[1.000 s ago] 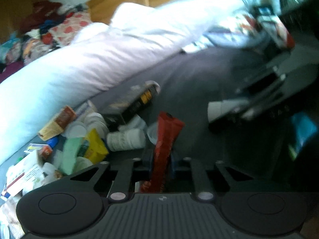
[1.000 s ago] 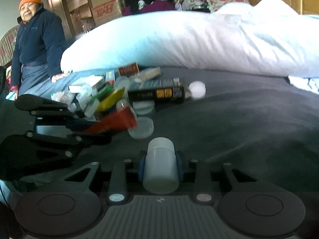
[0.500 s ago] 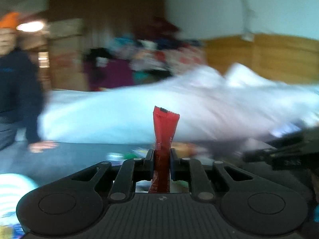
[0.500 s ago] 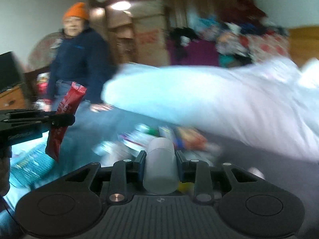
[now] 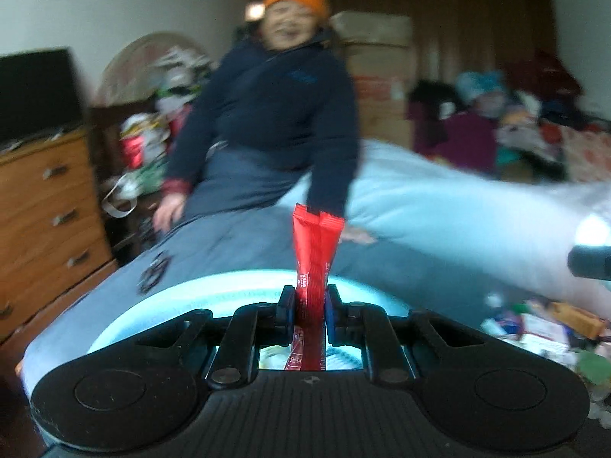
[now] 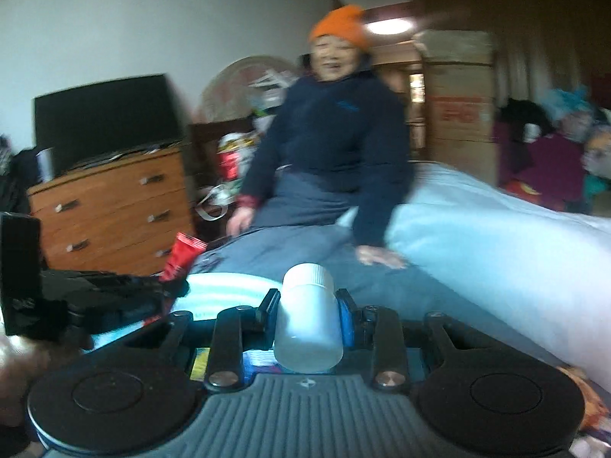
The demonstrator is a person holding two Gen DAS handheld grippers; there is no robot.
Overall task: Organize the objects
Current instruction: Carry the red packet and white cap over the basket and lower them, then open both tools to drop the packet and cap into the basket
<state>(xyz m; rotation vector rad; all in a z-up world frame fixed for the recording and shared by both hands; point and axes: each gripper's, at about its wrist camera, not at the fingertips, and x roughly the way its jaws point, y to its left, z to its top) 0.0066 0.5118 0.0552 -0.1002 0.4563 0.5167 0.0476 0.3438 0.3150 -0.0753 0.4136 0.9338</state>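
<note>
1. Red sachet (image 5: 315, 252) is pinched between the pads of the left gripper (image 5: 310, 305), standing upright, top end free above the fingers (image 5: 285, 305), lower end hanging below them.
2. White bottle (image 6: 307, 315) with a ribbed cap is clamped in the right gripper (image 6: 308, 315), cap pointing away from the camera, body filling the gap between the blue-lined pads.
3. Both grippers are held up off the bed (image 6: 439, 286), side by side; from the right wrist view the left one sits to the left with the sachet sticking up out of it.
4. Pale blue round container (image 5: 198, 297) lies just below and ahead of both grippers; its rim shows under the sachet and to the left of the bottle. Contents mostly hidden.
5. Pile of loose items (image 5: 534, 324) (small boxes, packets) is on the dark bed surface to the right of the left gripper; too blurred to name each.
6. Second person (image 6: 336, 152), orange hat and dark jacket, sits on the bed edge beyond the container, one hand flat on the bed.
7. Large white pillow (image 6: 496, 236) to the right, wooden dresser (image 6: 114, 210) to the left carrying a black screen (image 6: 107, 114).
</note>
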